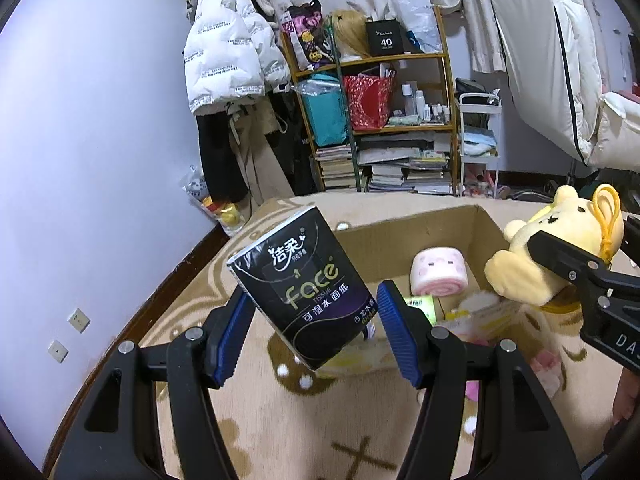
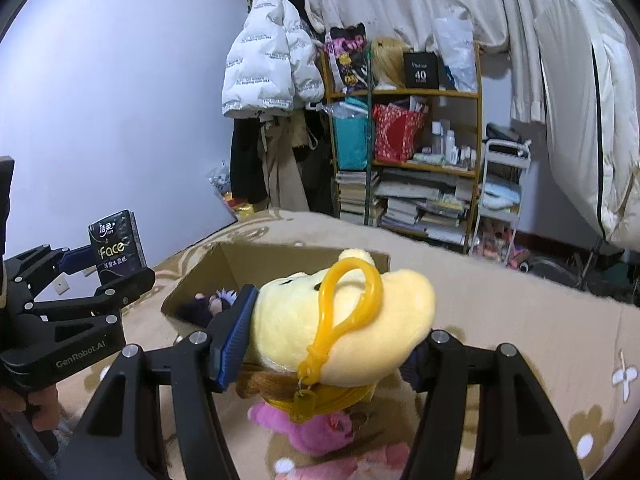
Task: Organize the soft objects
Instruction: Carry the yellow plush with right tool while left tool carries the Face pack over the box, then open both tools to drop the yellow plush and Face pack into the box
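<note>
My left gripper point(image 1: 316, 320) is shut on a black tissue pack point(image 1: 304, 288) marked "Face", held tilted above the near edge of an open cardboard box point(image 1: 486, 220). It also shows in the right wrist view point(image 2: 116, 246). My right gripper point(image 2: 324, 328) is shut on a yellow plush bear point(image 2: 340, 320) with a yellow plastic loop, held over the box point(image 2: 208, 264). The bear also shows in the left wrist view point(image 1: 556, 248). Inside the box lie a pink roll-shaped plush point(image 1: 440, 274), a dark plush point(image 2: 200, 308) and other soft items.
The box sits on a beige patterned blanket point(image 1: 280, 420). A pink plush point(image 2: 316, 428) lies below the bear. Behind stand a wooden shelf point(image 1: 400, 120) with books and bags, hanging coats point(image 1: 228, 60), a white cart point(image 1: 478, 140) and a lilac wall.
</note>
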